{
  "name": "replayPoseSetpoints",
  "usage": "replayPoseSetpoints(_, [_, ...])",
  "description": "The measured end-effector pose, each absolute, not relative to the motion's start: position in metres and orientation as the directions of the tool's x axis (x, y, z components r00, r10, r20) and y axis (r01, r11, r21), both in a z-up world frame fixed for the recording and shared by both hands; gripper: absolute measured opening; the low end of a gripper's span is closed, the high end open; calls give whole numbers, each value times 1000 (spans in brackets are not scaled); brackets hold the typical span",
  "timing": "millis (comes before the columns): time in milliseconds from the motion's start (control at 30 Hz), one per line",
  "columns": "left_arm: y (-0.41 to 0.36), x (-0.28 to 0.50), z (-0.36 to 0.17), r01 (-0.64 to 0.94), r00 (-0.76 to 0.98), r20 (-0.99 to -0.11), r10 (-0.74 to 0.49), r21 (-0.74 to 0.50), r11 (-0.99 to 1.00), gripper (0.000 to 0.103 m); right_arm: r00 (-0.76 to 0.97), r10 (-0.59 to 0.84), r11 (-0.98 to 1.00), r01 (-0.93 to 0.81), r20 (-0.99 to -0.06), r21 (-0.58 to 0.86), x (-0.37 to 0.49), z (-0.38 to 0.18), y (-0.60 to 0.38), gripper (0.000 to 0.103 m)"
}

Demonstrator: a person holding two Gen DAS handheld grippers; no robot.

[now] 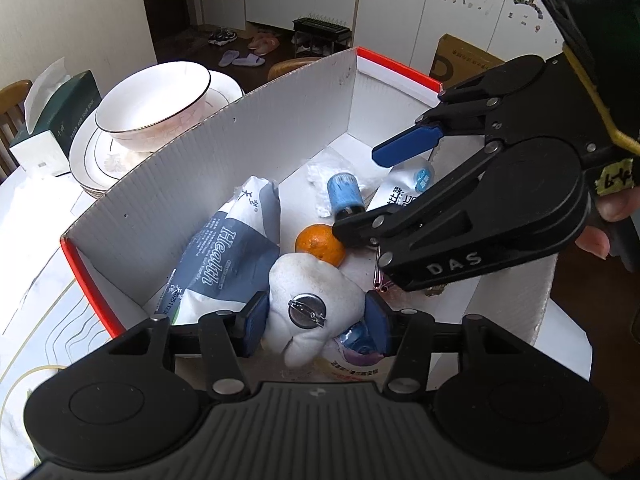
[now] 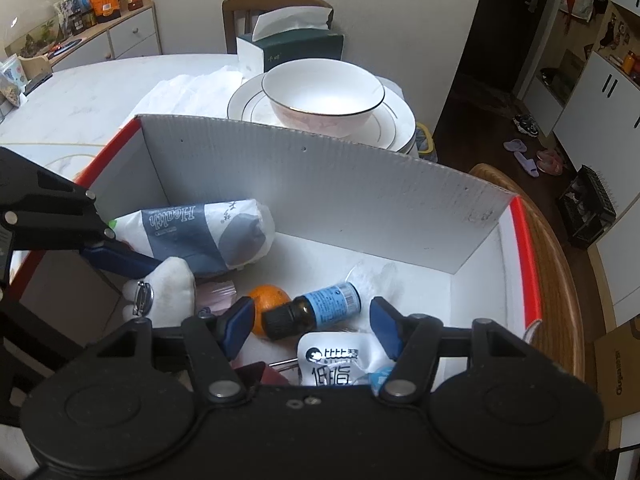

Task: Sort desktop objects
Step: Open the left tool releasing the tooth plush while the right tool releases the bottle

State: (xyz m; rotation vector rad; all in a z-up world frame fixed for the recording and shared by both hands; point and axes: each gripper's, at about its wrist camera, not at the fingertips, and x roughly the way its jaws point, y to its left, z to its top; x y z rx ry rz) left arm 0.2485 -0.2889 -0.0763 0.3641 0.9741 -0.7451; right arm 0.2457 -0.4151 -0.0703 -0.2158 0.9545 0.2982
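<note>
A white cardboard box with red rims stands on the table and holds the objects. My left gripper is shut on a white plush toy with a metal pin, also seen in the right wrist view. My right gripper is open over a small brown bottle with a blue label without touching it; it shows in the left wrist view. An orange, a blue-and-white "Health" pack and a white pouch lie in the box.
A white bowl sits on stacked plates behind the box. A green tissue box stands beyond them. A wooden chair is at the box's right. White marble tabletop extends left.
</note>
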Motion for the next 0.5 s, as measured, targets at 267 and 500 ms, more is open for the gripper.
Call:
replayPoseSetpoints(267, [-284,241,-71,713,353,-837,-418,-49,699,59,573,177,946,-322,-800,-22,232,-53,-426,67])
replayPoseSetpoints(500, [-276,236,-66,693,373,-827,-420,-52,719,71,590,205,951,-307,-781,17,211,-40,-435,69])
